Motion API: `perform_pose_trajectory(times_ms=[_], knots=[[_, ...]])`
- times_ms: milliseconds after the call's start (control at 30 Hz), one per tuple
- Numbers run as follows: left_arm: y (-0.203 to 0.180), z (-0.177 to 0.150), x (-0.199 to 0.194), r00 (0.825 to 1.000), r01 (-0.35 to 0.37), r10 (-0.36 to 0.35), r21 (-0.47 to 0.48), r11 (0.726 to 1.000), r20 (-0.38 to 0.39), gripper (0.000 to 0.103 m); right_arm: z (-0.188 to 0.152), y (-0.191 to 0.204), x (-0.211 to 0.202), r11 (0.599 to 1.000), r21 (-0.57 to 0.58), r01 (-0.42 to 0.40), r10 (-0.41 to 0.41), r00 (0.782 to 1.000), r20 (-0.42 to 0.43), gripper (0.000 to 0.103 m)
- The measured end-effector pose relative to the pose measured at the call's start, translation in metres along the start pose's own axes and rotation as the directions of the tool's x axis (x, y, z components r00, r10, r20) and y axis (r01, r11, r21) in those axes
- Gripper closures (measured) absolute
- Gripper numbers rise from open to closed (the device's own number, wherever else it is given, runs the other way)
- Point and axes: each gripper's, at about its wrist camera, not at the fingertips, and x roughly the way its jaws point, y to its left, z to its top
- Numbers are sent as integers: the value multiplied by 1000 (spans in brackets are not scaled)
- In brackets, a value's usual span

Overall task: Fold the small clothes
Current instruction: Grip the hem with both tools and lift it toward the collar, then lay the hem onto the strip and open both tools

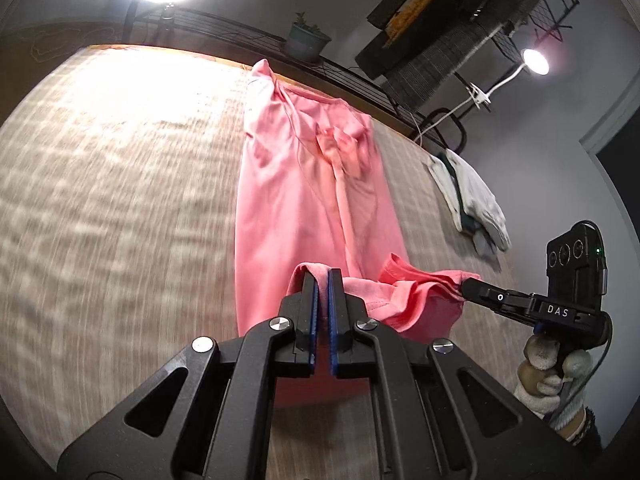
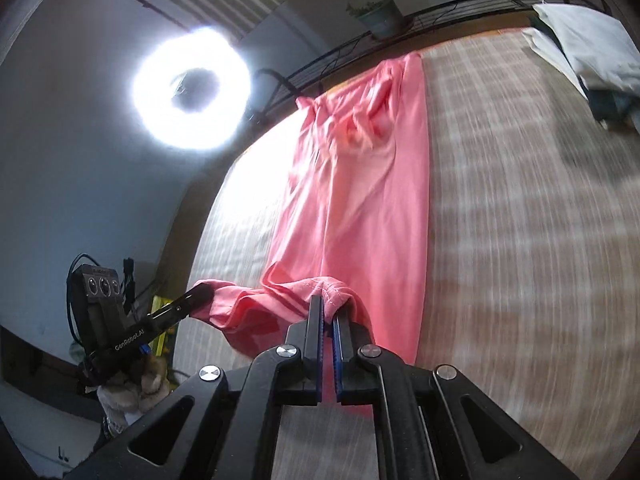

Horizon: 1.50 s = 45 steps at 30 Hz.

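A pink polo shirt (image 1: 304,184) lies stretched lengthwise on the checked table cloth (image 1: 120,200), collar at the far end, sides folded in. My left gripper (image 1: 322,276) is shut on one near hem corner and holds it above the table. My right gripper (image 2: 329,307) is shut on the other near hem corner of the pink shirt (image 2: 360,184). The hem hangs slack between the two. The right gripper also shows in the left wrist view (image 1: 466,285), and the left gripper in the right wrist view (image 2: 196,294).
A pile of white and dark clothes (image 1: 472,200) lies at the table's right side, also in the right wrist view (image 2: 592,52). A ring light (image 2: 192,88), a potted plant (image 1: 306,40) and a wire rack (image 1: 360,76) stand behind the far edge. A desk lamp (image 1: 534,62) shines at right.
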Motion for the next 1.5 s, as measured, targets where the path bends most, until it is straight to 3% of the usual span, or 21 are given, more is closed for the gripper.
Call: perform_pose_trajectory(times_ms=[167, 300, 333, 367, 400, 433, 467, 533, 633, 900, 1067, 1267, 1400, 1500], knots=[[7, 32, 34, 999, -55, 55, 12, 998, 3, 101, 40, -7, 29, 999, 6, 33, -33, 999, 12, 102], [19, 42, 58, 997, -81, 80, -31, 996, -15, 101, 60, -23, 50, 997, 46, 67, -68, 998, 4, 102], [23, 43, 62, 996, -90, 89, -44, 995, -19, 101, 63, -29, 54, 996, 56, 71, -71, 997, -2, 97], [25, 44, 64, 995, -100, 99, -49, 994, -24, 93, 65, -32, 56, 995, 61, 78, -78, 997, -5, 95], [26, 46, 65, 994, -111, 110, -48, 993, -23, 79, 67, -36, 56, 993, 67, 96, -95, 995, -6, 84], [27, 48, 62, 992, -124, 124, -46, 991, -5, 72, 69, -38, 54, 993, 70, 100, -101, 995, 4, 71], [27, 49, 58, 992, -124, 125, -45, 991, 23, 67, 69, -39, 48, 992, 70, 105, -107, 994, 25, 71], [28, 52, 46, 991, -116, 118, -43, 992, 63, 66, 71, -39, 37, 994, 56, 98, -102, 993, 59, 72], [24, 53, 37, 991, -110, 110, -16, 994, 78, 66, 71, -31, 28, 996, 16, 85, -86, 994, 70, 76], [-6, 43, 6, 983, -157, 151, 63, 986, 102, 66, 61, 2, 8, 987, -57, 153, -147, 985, 92, 76], [-35, 35, -43, 972, -178, 156, 119, 977, 178, 66, 52, 42, -31, 972, -129, 195, -169, 968, 187, 66], [-47, 26, -93, 968, -146, 121, 104, 984, 218, 66, 21, 95, -78, 940, -232, 251, -191, 949, 252, 65], [-53, 20, -123, 966, -170, 139, 129, 977, 219, 66, 1, 115, -107, 936, -236, 262, -197, 943, 266, 62], [-55, 23, -149, 962, -165, 132, 122, 979, 239, 66, -10, 130, -130, 930, -247, 271, -198, 938, 283, 53]])
